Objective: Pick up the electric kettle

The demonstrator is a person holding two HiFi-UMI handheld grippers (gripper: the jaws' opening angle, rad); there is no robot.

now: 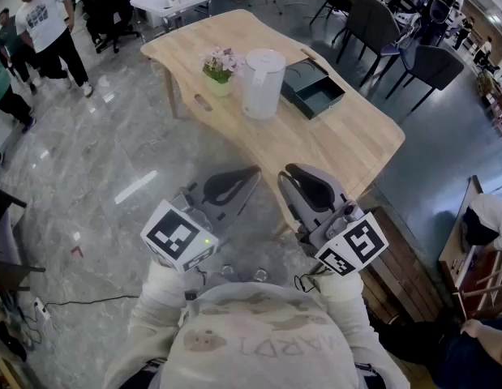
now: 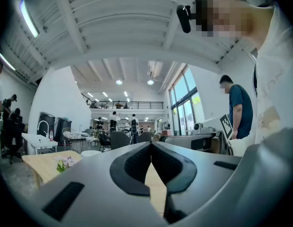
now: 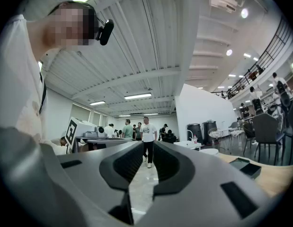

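The white electric kettle (image 1: 263, 83) stands upright near the middle of the light wooden table (image 1: 348, 140). In the left gripper view only its top (image 2: 91, 153) shows beyond the jaws, and in the right gripper view it is a small white shape (image 3: 208, 151). Both grippers are held close to my chest, short of the table's near edge and well away from the kettle. My left gripper (image 1: 253, 172) (image 2: 151, 144) is shut with nothing in it. My right gripper (image 1: 288, 172) (image 3: 146, 144) is also shut and empty, its jaws nearly level.
A pot of pale flowers (image 1: 220, 70) sits just left of the kettle. A dark green open tray (image 1: 315, 91) lies to its right. Dark chairs (image 1: 433, 65) stand past the table's far side. People (image 1: 48, 27) walk on the grey floor at the left. Wooden shelving (image 1: 405, 270) is at my right.
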